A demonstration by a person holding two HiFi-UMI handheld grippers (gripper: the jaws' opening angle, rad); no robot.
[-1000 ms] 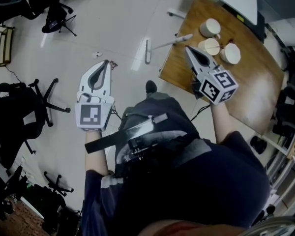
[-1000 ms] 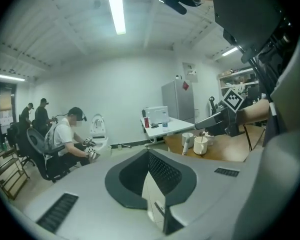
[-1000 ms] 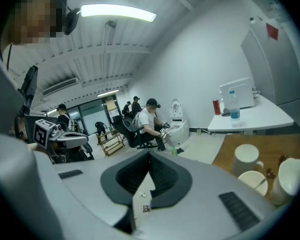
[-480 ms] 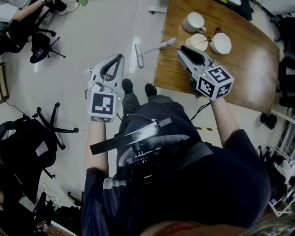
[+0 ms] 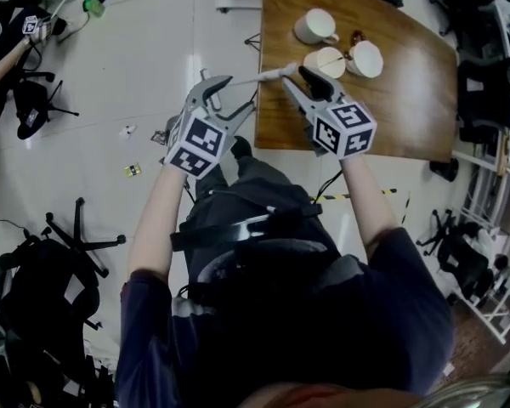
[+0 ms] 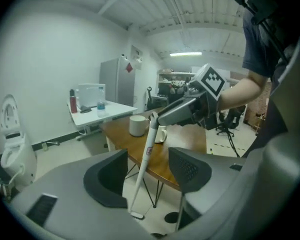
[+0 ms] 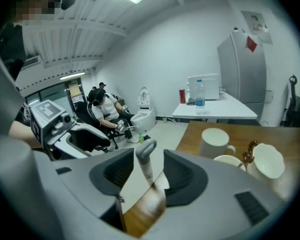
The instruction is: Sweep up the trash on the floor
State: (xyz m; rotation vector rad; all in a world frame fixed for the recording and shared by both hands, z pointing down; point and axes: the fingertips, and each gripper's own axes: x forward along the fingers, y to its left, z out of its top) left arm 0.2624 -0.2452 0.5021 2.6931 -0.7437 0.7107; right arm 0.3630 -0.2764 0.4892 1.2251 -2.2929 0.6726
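- Plainly, the broom handle (image 5: pixel 268 76) is a slim white pole with a grey looped cap. It leans on the edge of the table (image 5: pixel 408 100), and its foot rests on the floor (image 5: pixel 153 49).
- The left tongs (image 5: pixel 229 96) are grey plastic with dark ribbed pads. They have just been opening and now stand wide; the pole shows in the gap between them, and neither pad touches it.
- The right tongs (image 5: pixel 299 79) have likewise just been opening and stand wide around the grey cap, pads clear of it.
- The table is smooth, warm brown wood, rectangular in shape. A white mug (image 5: pixel 316 25) and two round white cups (image 5: pixel 365 58) stand on it beyond the right tongs.
- The trash (image 5: pixel 133 170), a few small scraps, lies on the floor to the left of the left tongs, apart from the broom handle.
- The floor is pale, glossy tile, with black swivel chairs (image 5: pixel 76 245) standing at its left side.
- Around it are white walls, a ribbed ceiling (image 6: pixel 190 14) with strip lights and a tall grey refrigerator (image 6: pixel 112 81).
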